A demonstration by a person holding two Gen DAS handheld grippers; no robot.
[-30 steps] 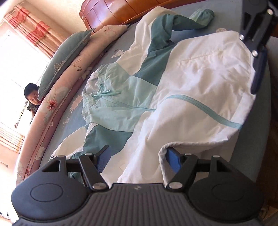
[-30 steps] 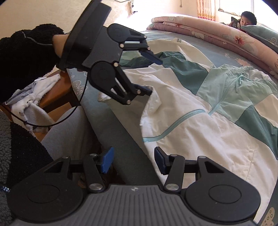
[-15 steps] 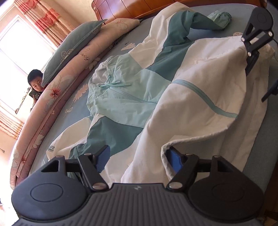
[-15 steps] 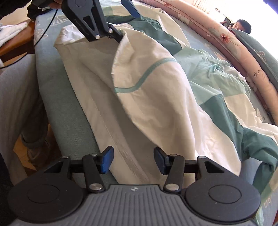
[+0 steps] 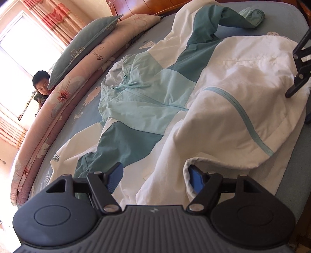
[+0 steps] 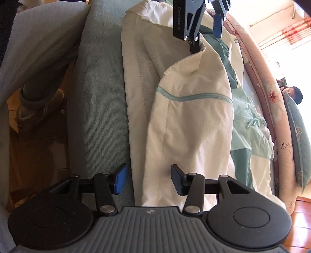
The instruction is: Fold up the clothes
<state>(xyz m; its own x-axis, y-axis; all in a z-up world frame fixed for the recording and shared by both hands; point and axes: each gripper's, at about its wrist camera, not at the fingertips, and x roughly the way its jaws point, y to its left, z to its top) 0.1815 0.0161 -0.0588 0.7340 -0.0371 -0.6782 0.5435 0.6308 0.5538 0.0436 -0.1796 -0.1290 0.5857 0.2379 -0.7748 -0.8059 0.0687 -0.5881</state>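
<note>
A white, mint and teal hooded jacket (image 5: 155,91) lies spread on the blue bed (image 5: 291,165). Its white lower part (image 5: 239,109) is folded up over itself, with a mint zip line (image 6: 194,97) across it. My left gripper (image 5: 155,175) is open, its right finger under the white hem. It also shows at the top of the right wrist view (image 6: 206,23). My right gripper (image 6: 148,178) is open over the jacket's white edge (image 6: 155,155). Its fingers (image 5: 299,77) show at the right edge of the left wrist view, on the white cloth.
A long pink floral bolster (image 5: 64,93) and a grey-green pillow (image 5: 81,50) run along the bed's far side. A child (image 5: 41,83) sits behind them by the window. A wooden headboard (image 5: 155,5) is behind. The person's leg and boot (image 6: 37,109) stand beside the bed edge.
Both grippers have carried the white hem further over the jacket and lowered it. The right gripper has swung round to look along the bed edge.
</note>
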